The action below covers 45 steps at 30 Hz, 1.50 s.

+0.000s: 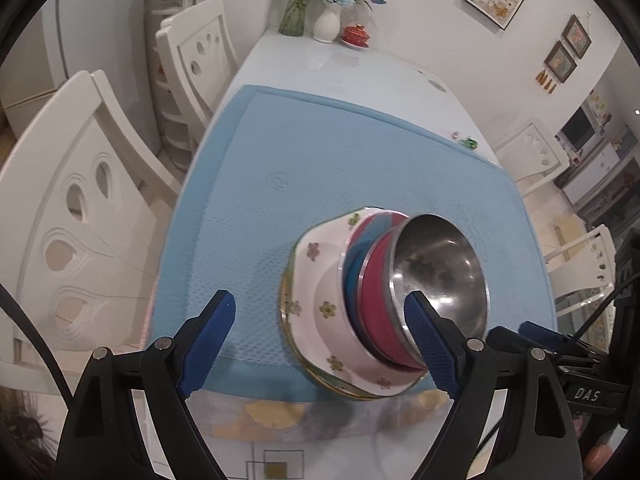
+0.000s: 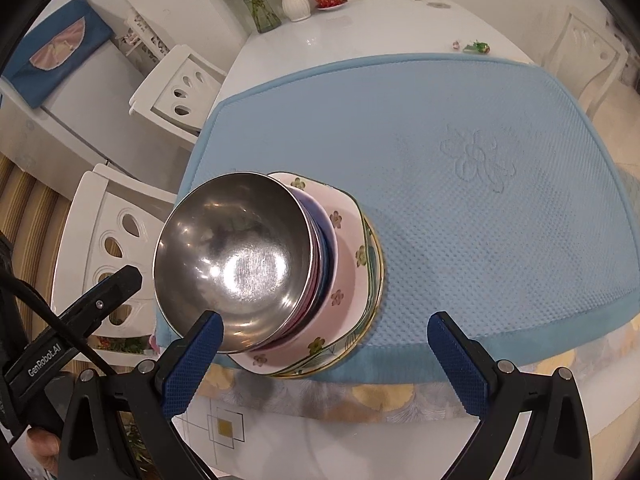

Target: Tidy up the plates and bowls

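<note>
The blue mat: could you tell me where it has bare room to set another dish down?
The blue mat is bare behind and right of the dish stack, out to its far and right edges. Only the near-left corner is crowded, where the steel bowl tops the stack.

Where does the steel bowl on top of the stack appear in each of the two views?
Left wrist view: the steel bowl sits lower right of centre, just above the gripper's right-hand finger.
Right wrist view: the steel bowl sits left of centre, above the gripper's left-hand finger.
Shared landmark: the white vase at the table's far end.
</note>
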Available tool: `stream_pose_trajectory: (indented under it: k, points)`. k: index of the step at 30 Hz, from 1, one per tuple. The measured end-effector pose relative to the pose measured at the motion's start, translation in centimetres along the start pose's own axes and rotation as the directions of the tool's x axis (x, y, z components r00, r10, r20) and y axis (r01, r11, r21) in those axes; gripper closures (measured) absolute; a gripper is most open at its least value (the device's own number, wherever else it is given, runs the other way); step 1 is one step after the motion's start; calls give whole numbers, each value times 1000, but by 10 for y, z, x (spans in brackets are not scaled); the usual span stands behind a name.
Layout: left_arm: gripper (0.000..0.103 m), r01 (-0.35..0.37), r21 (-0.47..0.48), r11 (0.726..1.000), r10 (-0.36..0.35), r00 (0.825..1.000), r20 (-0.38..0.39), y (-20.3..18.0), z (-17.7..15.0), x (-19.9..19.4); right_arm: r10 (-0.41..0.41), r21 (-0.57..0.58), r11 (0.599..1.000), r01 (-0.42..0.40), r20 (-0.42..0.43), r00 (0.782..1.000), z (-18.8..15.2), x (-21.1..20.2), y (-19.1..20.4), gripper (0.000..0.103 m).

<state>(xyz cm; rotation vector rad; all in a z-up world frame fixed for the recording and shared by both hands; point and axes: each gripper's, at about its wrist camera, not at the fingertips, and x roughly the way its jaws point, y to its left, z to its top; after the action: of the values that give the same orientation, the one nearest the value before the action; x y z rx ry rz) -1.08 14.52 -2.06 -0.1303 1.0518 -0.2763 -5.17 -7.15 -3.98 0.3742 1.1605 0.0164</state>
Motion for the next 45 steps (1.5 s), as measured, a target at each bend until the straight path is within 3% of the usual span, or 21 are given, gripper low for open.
stream_pose_trajectory:
  k: [9, 14, 19, 25, 28, 33, 36, 40, 45]
  points:
    - [18, -47, 20, 999, 46, 998, 43, 0, 2, -10, -13, -33, 999, 13, 17, 1000, -2, -8, 12, 1]
    - [18, -68, 20, 997, 65, 991, 113, -7, 9, -26, -52, -71, 996, 56, 58, 997, -4, -23, 14, 1]
    - [18, -97, 16, 995, 92, 979, 184, -24, 12, -47, -31, -95, 995, 40, 91, 995, 4, -38, 5, 1]
    - [18, -88, -1, 996, 86, 971, 223, -68, 9, -60, -49, -152, 986, 68, 129, 990, 3, -63, -24, 1]
    - [18, -71, 43, 997, 60, 974, 220, -106, 5, -57, -91, -147, 983, 112, 144, 985, -4, -76, -56, 1]
    - [18, -120, 147, 982, 85, 970, 226, -181, -10, -46, -111, -114, 985, 127, 139, 984, -10, -91, -108, 1]
    - [18, -124, 157, 980, 90, 974, 209, -212, -22, -36, -119, -112, 984, 136, 142, 983, -14, -100, -131, 1]
    - [18, -124, 127, 984, 98, 976, 192, -231, -34, -31, -124, -122, 982, 142, 148, 981, -19, -111, -154, 1]
    - [18, -186, 94, 978, 165, 966, 199, -237, -49, -34, -96, -134, 984, 114, 136, 986, -22, -112, -168, 1]
